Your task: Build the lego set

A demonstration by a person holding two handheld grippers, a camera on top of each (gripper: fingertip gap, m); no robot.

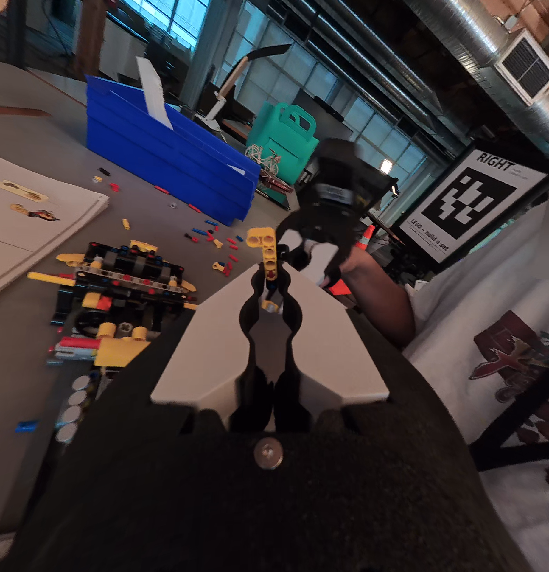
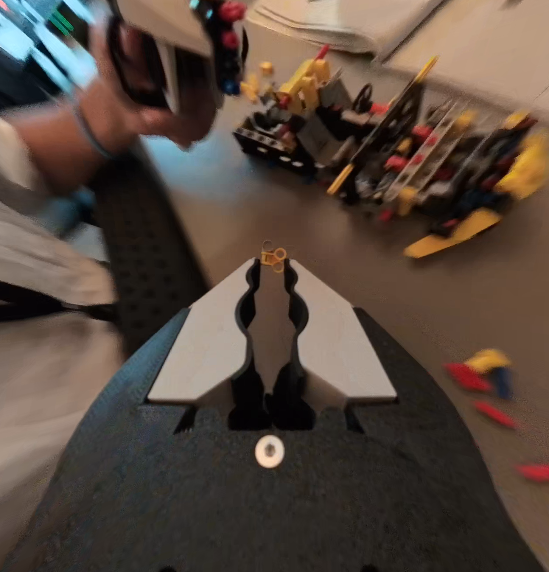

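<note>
My left gripper [image 1: 270, 272] is clamped on a yellow beam [image 1: 267, 250], an L-shaped piece with holes that sticks up past the fingertips, raised off the table [image 1: 174, 216]. The half-built model [image 1: 118, 284], black and yellow, sits on the table to the left of that beam, with loose pins [image 1: 214, 238] scattered just beyond it and a blue bin [image 1: 161, 154] farther back. An open manual [image 1: 34, 210] lies left of the model.

My right gripper [image 2: 272, 261] pinches a small yellow connector [image 2: 274, 257] at its tips, jaws nearly closed on it. In the right wrist view the model [image 2: 390, 148] is blurred, up and to the right of the connector. The left gripper shows at top left there, in a hand [image 2: 137, 117], well apart from the connector.
</note>
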